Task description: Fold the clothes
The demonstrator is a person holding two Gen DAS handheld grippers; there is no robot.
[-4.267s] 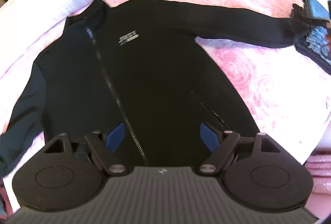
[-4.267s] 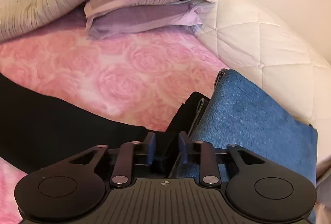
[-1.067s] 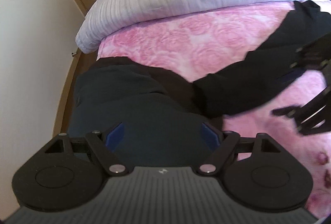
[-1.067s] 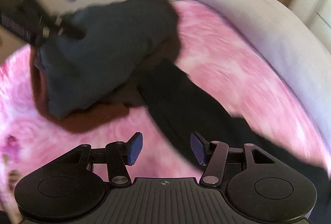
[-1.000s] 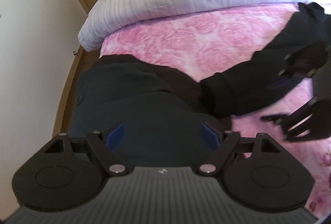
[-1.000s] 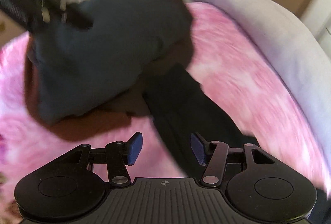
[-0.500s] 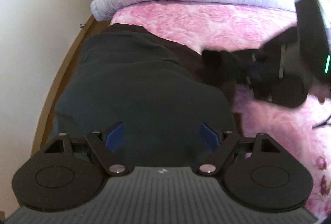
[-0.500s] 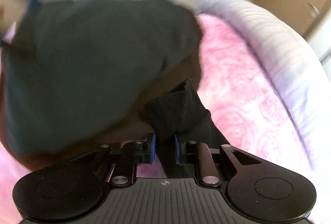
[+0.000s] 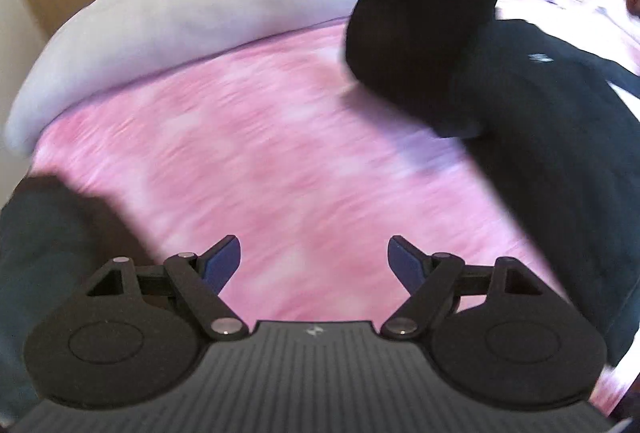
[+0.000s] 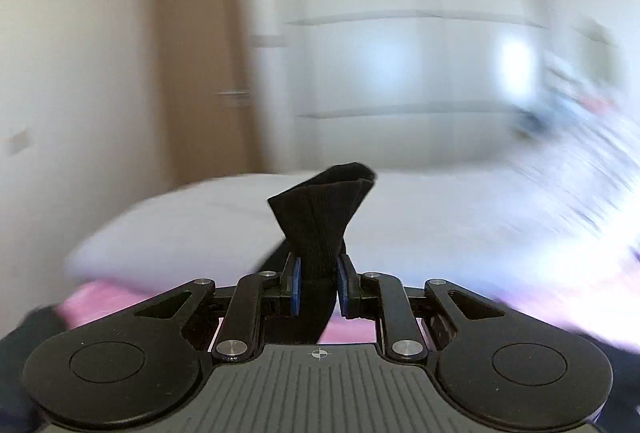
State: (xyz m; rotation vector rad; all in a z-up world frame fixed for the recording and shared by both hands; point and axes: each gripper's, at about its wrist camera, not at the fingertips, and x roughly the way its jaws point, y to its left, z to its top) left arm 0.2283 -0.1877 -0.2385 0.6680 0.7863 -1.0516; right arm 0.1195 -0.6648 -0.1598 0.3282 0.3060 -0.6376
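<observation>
The black zip jacket lies on the pink rose bedspread, at the right in the left wrist view. One sleeve is lifted off the bed and arcs up at the top right. My right gripper is shut on that sleeve's ribbed cuff, held above the bed and facing the wardrobe. My left gripper is open and empty, low over the bedspread. A dark garment lies at its lower left.
A pale grey duvet is bunched along the far edge of the bed. A wooden door and white wardrobe doors stand beyond it. Both views are motion-blurred.
My right gripper has closed on the sleeve cuff and lifted it up off the bed. My left gripper has swung right, away from the dark garment, staying open.
</observation>
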